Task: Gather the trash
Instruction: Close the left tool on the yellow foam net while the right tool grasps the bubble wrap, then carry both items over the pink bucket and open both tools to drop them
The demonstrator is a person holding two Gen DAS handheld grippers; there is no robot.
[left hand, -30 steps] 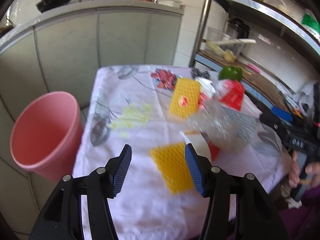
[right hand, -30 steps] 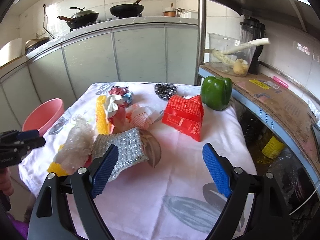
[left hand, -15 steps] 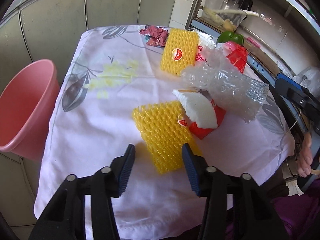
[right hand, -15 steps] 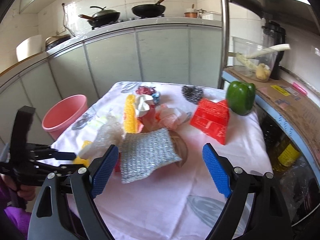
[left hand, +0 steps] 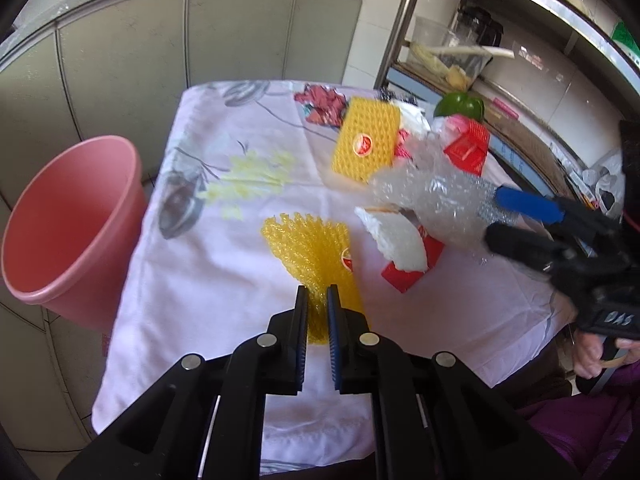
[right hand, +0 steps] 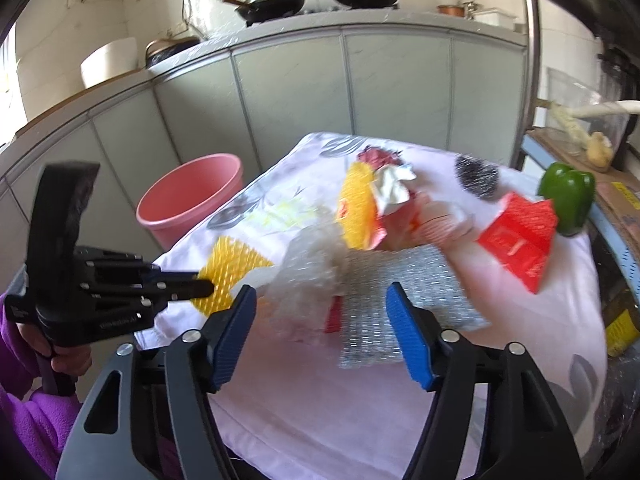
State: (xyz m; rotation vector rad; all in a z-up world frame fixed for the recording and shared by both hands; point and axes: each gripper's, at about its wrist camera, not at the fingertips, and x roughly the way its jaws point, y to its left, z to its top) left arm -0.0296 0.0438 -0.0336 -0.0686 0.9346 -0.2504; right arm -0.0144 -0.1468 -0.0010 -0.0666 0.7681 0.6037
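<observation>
yellow foam net (left hand: 316,264) pinched in left claw (left hand: 318,300)

The silver bubble wrap (right hand: 384,296) is motion-blurred, and the clear wrap (left hand: 432,196) hides the red packet (left hand: 412,268) beneath.

Cloth-covered table (left hand: 192,280) with yellow foam nets (left hand: 308,248), red cartons (right hand: 516,240), green pepper (right hand: 568,198).
</observation>
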